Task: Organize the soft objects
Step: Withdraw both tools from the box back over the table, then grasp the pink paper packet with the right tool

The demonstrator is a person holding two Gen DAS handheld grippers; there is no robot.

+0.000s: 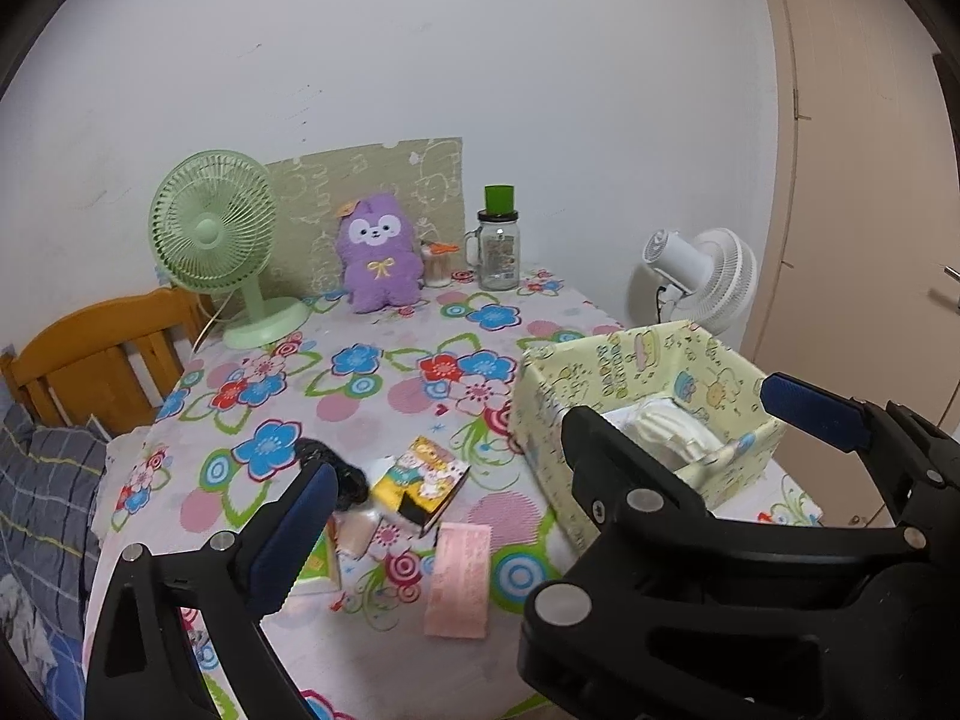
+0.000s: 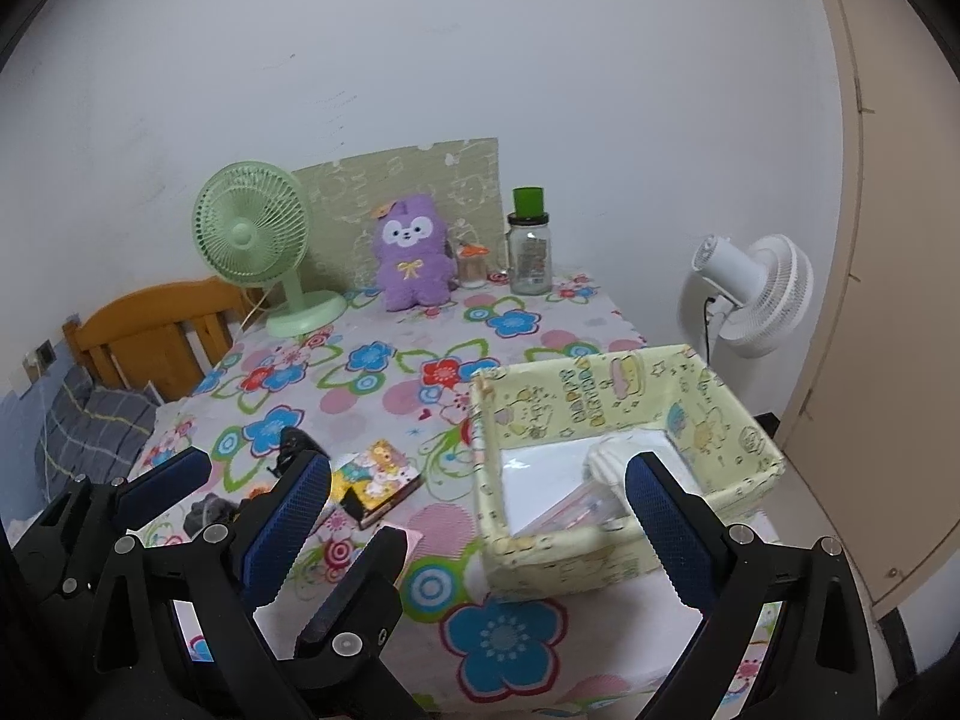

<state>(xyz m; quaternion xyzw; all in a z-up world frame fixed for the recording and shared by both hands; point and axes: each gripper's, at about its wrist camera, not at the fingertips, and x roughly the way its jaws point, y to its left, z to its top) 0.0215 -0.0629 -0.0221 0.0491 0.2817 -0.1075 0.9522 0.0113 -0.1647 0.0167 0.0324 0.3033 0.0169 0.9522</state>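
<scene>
Both grippers hover empty over the flowered table (image 1: 420,324). The left gripper (image 1: 540,450) has its jaws spread wide, and so does the right gripper (image 2: 480,498). The fabric box (image 2: 606,396) sits at four o'clock with a white cloth (image 2: 618,456) inside. The black soft thing (image 1: 336,468) lies at seven o'clock; the left should probably descend straddling it, then pinch low.
</scene>
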